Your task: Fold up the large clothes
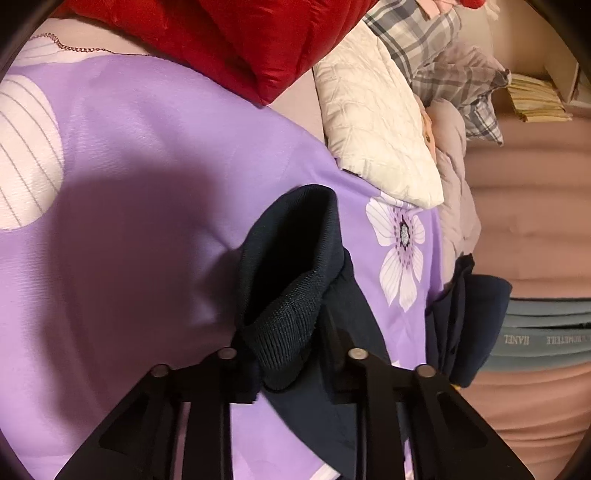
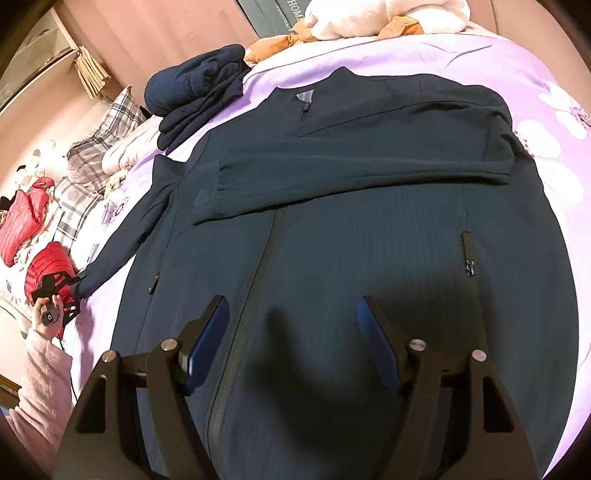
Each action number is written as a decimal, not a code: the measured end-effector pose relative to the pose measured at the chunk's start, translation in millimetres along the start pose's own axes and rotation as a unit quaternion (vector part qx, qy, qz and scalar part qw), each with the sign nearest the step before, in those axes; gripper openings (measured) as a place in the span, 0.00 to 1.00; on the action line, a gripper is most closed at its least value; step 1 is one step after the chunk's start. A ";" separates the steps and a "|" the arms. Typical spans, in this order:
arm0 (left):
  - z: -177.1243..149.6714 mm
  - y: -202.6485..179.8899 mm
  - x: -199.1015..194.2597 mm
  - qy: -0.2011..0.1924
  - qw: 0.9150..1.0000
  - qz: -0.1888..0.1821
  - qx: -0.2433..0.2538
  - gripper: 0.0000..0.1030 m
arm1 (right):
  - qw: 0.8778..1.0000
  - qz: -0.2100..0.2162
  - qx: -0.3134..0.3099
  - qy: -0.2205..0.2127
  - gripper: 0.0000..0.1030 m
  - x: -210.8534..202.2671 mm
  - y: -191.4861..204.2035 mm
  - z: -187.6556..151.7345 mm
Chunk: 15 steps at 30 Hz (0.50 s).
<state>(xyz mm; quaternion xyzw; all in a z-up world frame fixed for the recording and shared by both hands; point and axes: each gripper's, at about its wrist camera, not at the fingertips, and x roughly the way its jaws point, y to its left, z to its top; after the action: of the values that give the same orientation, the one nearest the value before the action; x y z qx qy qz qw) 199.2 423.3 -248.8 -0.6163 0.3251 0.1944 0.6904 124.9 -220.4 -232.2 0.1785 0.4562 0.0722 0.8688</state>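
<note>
A dark navy zip jacket (image 2: 351, 229) lies front up on the purple flowered bedsheet (image 2: 480, 59). One sleeve is folded across its chest; the other sleeve (image 2: 122, 236) stretches out to the left. My left gripper (image 1: 286, 354) is shut on that sleeve's ribbed cuff (image 1: 291, 280) and holds it above the sheet (image 1: 147, 184); it also shows in the right wrist view (image 2: 70, 286), held by a hand in a pink sleeve. My right gripper (image 2: 291, 332) is open and empty, hovering over the jacket's lower front, its blue pads either side of the zip.
A folded pile of navy clothes (image 2: 199, 88) sits at the bed's far left corner, also in the left wrist view (image 1: 469, 325). Red puffer jackets (image 2: 48, 269), plaid bedding (image 2: 92, 147), a cream pillow (image 1: 373, 122) and a plush toy (image 2: 388, 14) lie around the bed.
</note>
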 end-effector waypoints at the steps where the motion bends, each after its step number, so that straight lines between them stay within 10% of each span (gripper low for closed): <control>1: 0.0 0.2 -1.2 0.000 1.000 -0.001 0.005 0.18 | 1.000 0.001 -0.002 0.000 0.70 -0.1 1.8 -0.5; 8: -4.1 -20.0 -23.4 -0.013 0.997 -0.010 0.081 0.10 | 1.000 0.007 -0.009 0.008 0.70 1.7 14.1 -3.2; 15: -29.6 -91.6 -63.5 -0.047 0.976 -0.024 0.211 0.10 | 1.000 0.016 -0.003 0.000 0.70 -6.2 21.0 -8.7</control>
<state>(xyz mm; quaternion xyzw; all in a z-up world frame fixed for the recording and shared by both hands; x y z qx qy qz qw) 209.1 387.7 -139.5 -0.4547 0.3112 0.1339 0.8237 114.9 -200.6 -224.0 0.1826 0.4534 0.0876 0.8680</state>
